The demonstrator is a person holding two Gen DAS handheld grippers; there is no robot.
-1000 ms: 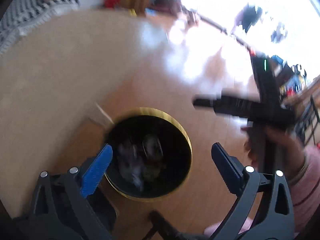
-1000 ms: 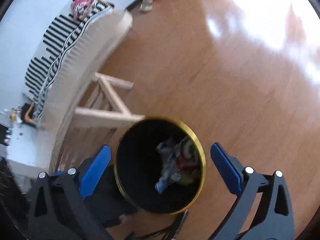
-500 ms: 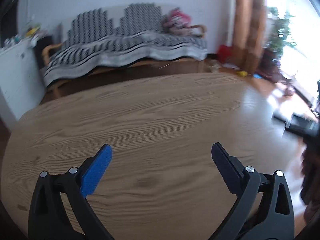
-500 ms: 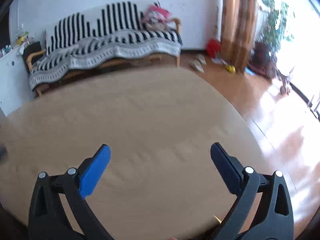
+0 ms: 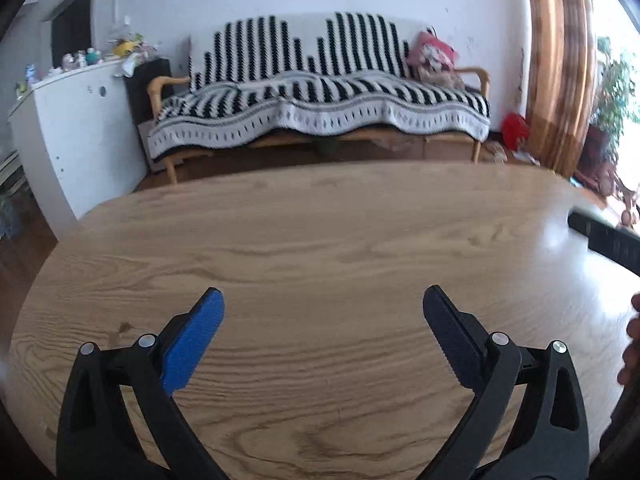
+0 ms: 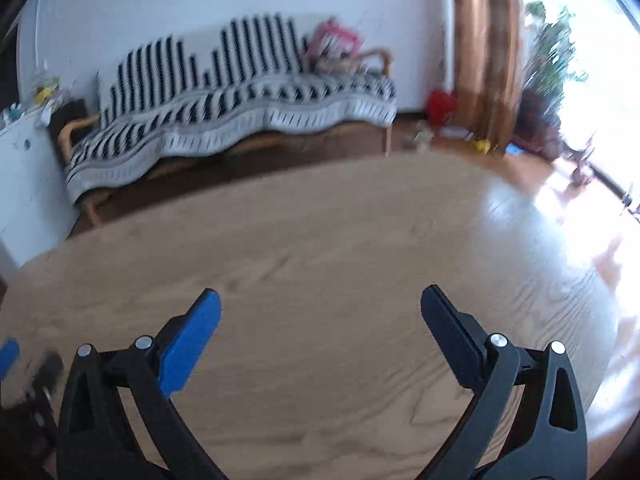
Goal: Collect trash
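Trash is not in sight in either view, so where it lies cannot be told. The left gripper [image 5: 323, 300] is closest in its own view, held low over the wooden bench [image 5: 320, 240] and pointing level across it. Its jaws are spread wide with nothing between them. One finger pad is bright blue [image 5: 192, 344] and the other is dark. The right gripper [image 6: 320, 300] sits the same way over the bench [image 6: 340, 248], jaws wide apart and holding nothing. In the left view, a dark bar of the other tool pokes in from the right edge, and part of a hand [image 5: 632, 344] shows just below it. In the right view, a bit of blue and some blurry black parts show at the left edge.

Past the bench's far edge stands a sofa [image 5: 320, 100] with a black and white striped blanket on it. A white cabinet [image 5: 76, 136] stands to its left. A brown curtain [image 5: 556, 60] hangs to the right, with a green plant [image 6: 552, 60] by the bright window.
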